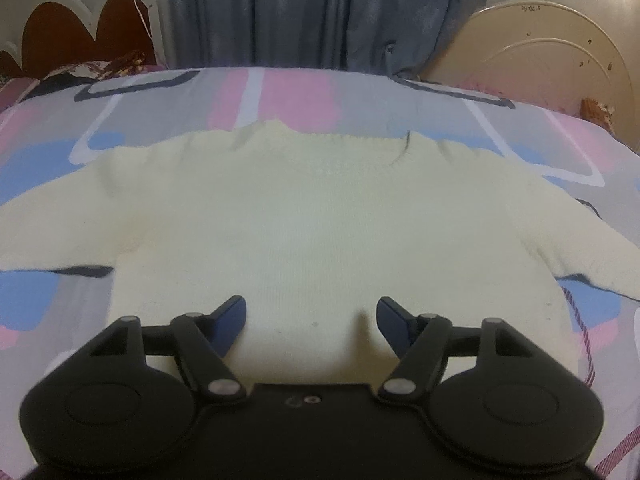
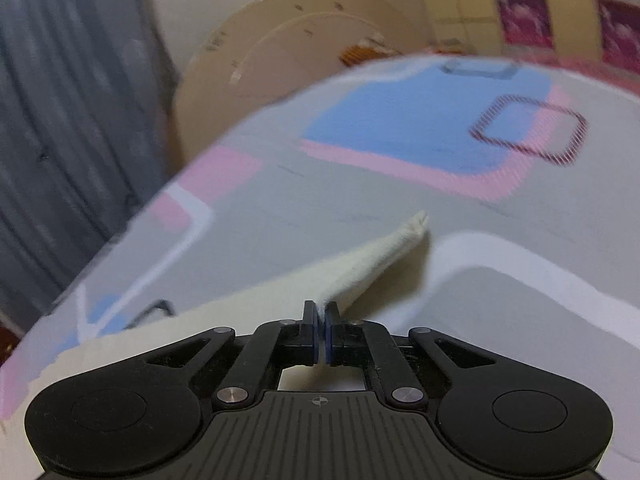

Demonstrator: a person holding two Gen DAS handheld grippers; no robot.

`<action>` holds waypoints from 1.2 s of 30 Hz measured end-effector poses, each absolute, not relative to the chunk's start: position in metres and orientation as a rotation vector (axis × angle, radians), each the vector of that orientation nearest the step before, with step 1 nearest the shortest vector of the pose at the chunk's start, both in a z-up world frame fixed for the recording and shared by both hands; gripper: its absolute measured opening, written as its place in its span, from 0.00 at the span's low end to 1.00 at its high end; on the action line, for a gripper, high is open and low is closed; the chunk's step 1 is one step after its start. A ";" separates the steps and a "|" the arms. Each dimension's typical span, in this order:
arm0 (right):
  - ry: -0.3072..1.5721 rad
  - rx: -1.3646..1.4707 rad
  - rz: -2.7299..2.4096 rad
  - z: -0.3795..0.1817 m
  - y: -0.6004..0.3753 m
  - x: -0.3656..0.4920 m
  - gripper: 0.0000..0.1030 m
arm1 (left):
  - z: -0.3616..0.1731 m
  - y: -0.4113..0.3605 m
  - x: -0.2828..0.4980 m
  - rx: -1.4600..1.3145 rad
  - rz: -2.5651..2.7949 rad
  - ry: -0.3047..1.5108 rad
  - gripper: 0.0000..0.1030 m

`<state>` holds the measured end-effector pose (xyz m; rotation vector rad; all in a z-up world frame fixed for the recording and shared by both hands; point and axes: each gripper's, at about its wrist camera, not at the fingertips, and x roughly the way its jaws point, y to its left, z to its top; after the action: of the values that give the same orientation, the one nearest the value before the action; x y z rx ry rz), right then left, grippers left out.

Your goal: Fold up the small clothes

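While the left gripper (image 1: 312, 322) gapes over the sweater (image 1: 304, 216), the right gripper (image 2: 321, 330) (jaws clamped) pinches its sleeve (image 2: 380, 256).

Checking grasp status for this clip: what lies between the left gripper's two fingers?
Only the cream sweater, lying flat on the patterned bedspread. The left gripper stands open over its lower body in the left wrist view, pads not pressing it.

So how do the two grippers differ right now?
The left gripper is open, its blue fingers wide apart above the cream sweater; the right gripper is shut on a sweater sleeve. The left faces the sweater's flat body; the right lifts a fold off the bedspread. Both share black frames and blue pads.
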<state>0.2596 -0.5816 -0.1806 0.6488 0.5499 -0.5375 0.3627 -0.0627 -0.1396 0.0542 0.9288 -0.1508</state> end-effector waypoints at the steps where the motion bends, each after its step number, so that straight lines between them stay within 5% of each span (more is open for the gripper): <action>1: 0.538 0.632 -0.512 -0.173 -0.574 0.264 0.02 | -0.137 -0.061 0.363 0.062 -0.149 0.922 0.68; 10: 0.498 0.495 -0.163 -0.120 -0.436 0.322 0.02 | -0.124 -0.011 0.370 0.011 -0.103 0.913 0.68; 22: 0.696 0.358 0.189 -0.152 -0.209 0.385 0.03 | -0.127 0.068 0.391 -0.097 -0.129 0.915 0.73; 23: 0.708 0.336 0.201 -0.154 -0.196 0.387 0.07 | -0.128 0.069 0.392 -0.104 -0.143 0.916 0.73; 26: 0.700 0.355 0.244 -0.154 -0.193 0.384 0.51 | -0.131 0.068 0.395 -0.124 -0.191 0.922 0.74; 27: 0.692 0.355 0.247 -0.152 -0.194 0.382 0.56 | -0.132 0.066 0.395 -0.126 -0.206 0.922 0.74; 33: 0.671 0.347 0.169 -0.140 -0.227 0.358 0.56 | -0.142 0.018 0.393 -0.058 -0.361 0.926 0.70; 36: 0.669 0.314 0.055 -0.143 -0.257 0.345 0.56 | -0.158 -0.004 0.395 -0.053 -0.418 0.975 0.56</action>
<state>0.3445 -0.2571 -0.1430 0.3141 0.6690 0.0551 0.3954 -0.0037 -0.1584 -0.0535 0.9746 -0.4184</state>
